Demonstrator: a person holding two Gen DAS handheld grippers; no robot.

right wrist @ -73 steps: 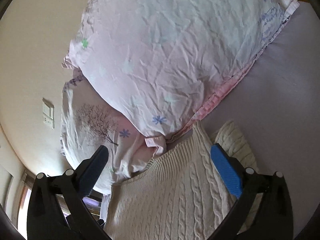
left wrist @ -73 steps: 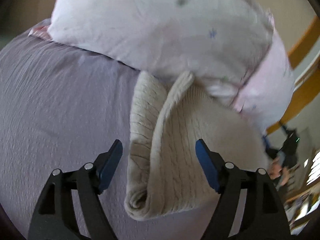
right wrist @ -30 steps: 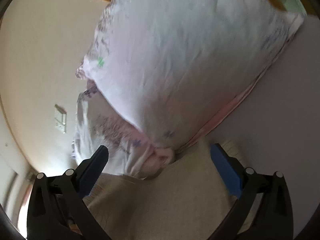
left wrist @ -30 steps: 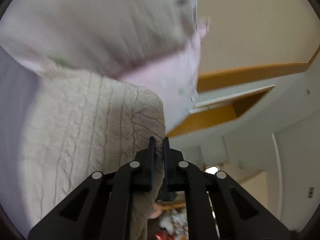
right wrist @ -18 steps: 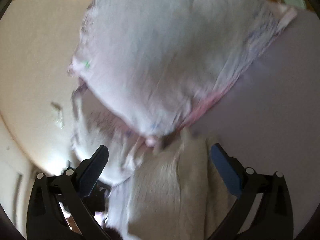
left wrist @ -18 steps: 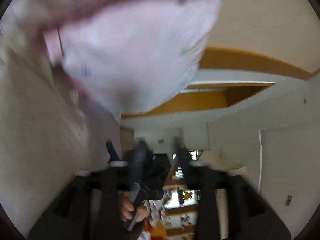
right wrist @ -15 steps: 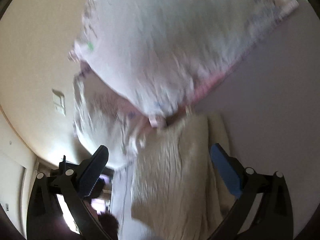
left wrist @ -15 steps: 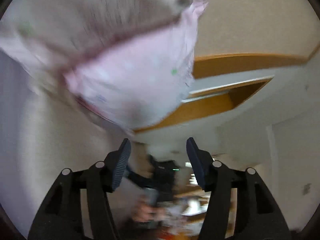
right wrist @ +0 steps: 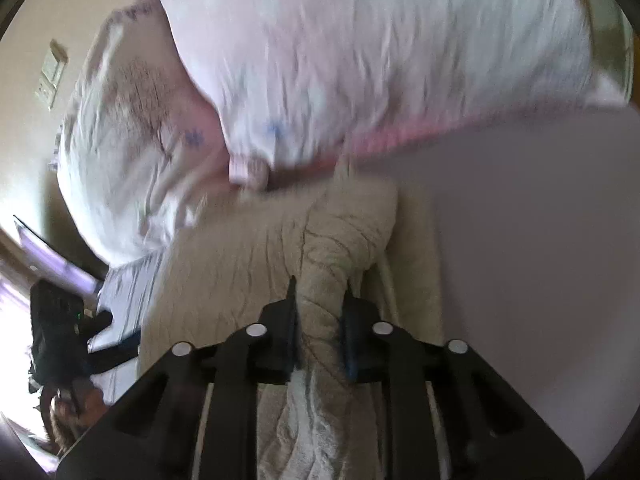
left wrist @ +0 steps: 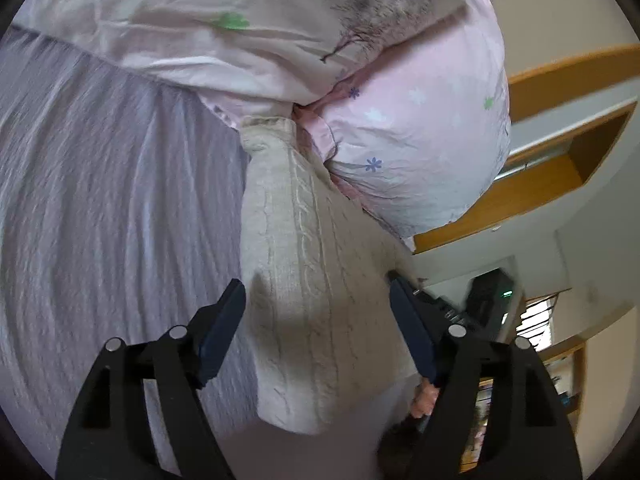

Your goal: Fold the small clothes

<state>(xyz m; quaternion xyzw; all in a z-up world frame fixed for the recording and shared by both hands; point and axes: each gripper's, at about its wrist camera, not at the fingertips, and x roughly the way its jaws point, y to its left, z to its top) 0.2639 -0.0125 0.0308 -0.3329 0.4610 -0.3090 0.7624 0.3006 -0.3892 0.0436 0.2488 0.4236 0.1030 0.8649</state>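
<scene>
R gripper [right wrist: 318, 320] pinching cream sweater [right wrist: 340, 240], L gripper [left wrist: 316, 320] spread wide

Both wrist views close, sharing sweater [left wrist: 304, 280], pillows [right wrist: 360, 60]

The sweater [left wrist: 304, 272] is cream with a cable-knit pattern. At 12 o'clock, the pillows [left wrist: 420, 140] are pale pink, printed with blue and green flowers and a dark bare tree. The bed sheet [left wrist: 100, 200] at 9 o'clock is lavender-grey with fine ripples.
</scene>
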